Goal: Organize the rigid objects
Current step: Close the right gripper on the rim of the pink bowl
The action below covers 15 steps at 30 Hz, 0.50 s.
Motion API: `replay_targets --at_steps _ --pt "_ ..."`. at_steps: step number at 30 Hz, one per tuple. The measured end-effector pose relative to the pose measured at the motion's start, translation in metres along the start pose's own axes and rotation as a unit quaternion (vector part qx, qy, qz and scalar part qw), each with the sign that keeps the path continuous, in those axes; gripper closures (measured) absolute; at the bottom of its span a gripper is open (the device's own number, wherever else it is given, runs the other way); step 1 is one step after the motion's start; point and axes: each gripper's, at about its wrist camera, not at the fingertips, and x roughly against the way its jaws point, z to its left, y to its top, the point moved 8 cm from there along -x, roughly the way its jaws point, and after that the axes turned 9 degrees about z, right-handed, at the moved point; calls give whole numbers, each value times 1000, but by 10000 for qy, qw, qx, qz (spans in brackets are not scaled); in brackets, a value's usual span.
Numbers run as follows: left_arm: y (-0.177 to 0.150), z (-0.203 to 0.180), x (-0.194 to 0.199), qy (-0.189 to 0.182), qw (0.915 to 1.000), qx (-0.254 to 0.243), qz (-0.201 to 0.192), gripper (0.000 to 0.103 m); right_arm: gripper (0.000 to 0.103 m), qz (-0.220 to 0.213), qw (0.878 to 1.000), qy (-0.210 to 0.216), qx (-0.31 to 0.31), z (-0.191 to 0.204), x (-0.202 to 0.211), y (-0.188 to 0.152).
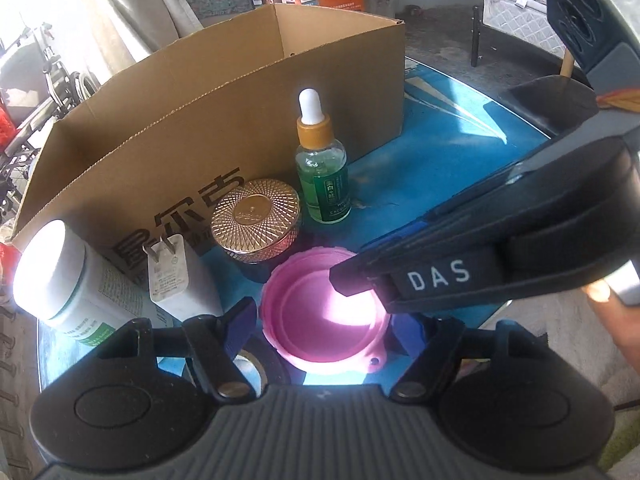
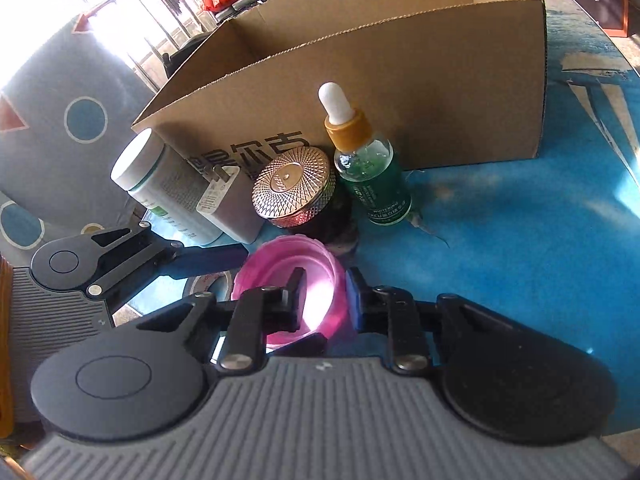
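Nearest us, our right gripper (image 2: 322,300) is pinching the wall of the pink cup (image 2: 292,292), one finger inside the rim and the other pressed on its outer right side. Our left gripper (image 1: 320,322) sits spread wide, a finger on either side of the same cup (image 1: 324,316), and we cannot tell whether either one touches it.

Going down in size: the open cardboard box (image 2: 400,92) stands at the far side of the blue table (image 2: 520,240). In front of it, in a row, stand the white bottle (image 2: 160,184) at the left, the white plug adapter (image 2: 226,208), the gold-lidded jar (image 2: 294,188) and the green dropper bottle (image 2: 370,172) at the right. The pink cup sits on the near side of that row, just in front of the jar.

We judge that we are at the grasp stage of moving the cup into the box. Next we would need to lift it straight up, clear of the jar and the dropper bottle, then carry it far over the box's front wall before letting go. The thin cup wall may slip or tilt in our pinch.
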Motion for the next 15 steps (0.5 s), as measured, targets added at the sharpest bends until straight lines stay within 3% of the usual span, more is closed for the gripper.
replay_targets --at_steps 6,15 --pt "2 0 -3 -24 10000 48 -16 29 91 50 9998 -160 96 -4 -6 1" --pt "12 -23 2 -352 9991 -161 -164 29 91 -25 9991 -390 -158 -27 7 -3"
